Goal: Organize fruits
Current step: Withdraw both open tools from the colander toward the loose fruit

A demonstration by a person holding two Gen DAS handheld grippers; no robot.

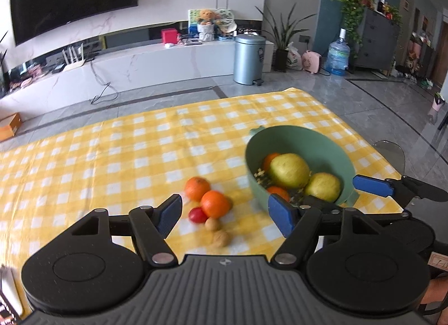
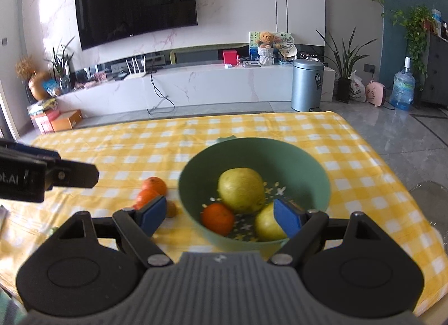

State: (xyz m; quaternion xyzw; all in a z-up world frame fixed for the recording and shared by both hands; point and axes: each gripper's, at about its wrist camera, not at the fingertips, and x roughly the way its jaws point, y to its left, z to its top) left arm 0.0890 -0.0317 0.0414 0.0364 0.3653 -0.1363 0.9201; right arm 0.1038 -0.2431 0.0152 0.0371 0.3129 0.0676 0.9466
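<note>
My left gripper (image 1: pixel 224 213) has its blue-padded jaws standing wide apart with nothing between them, and it looks down on the loose fruit lying on the yellow-and-white checked tablecloth (image 1: pixel 112 157). Reading left to right: two round oranges (image 1: pixel 197 188) touching each other, a small red tomato-like fruit (image 1: pixel 197 215) tucked against the nearer orange, and two brown walnuts (image 1: pixel 221 238) just beside it, closest to me. All of this sits just ahead of the left jaws and slightly left of centre, so I judge this hand the nearer one for the next pick.

Right of that cluster stands the round green plastic colander bowl (image 2: pixel 252 154), already holding two yellow-green pears (image 2: pixel 240 193) and at least one orange. My right gripper (image 2: pixel 221 216), jaws also apart and empty, hangs over the bowl's near rim. The cluster's line runs roughly towards me.
</note>
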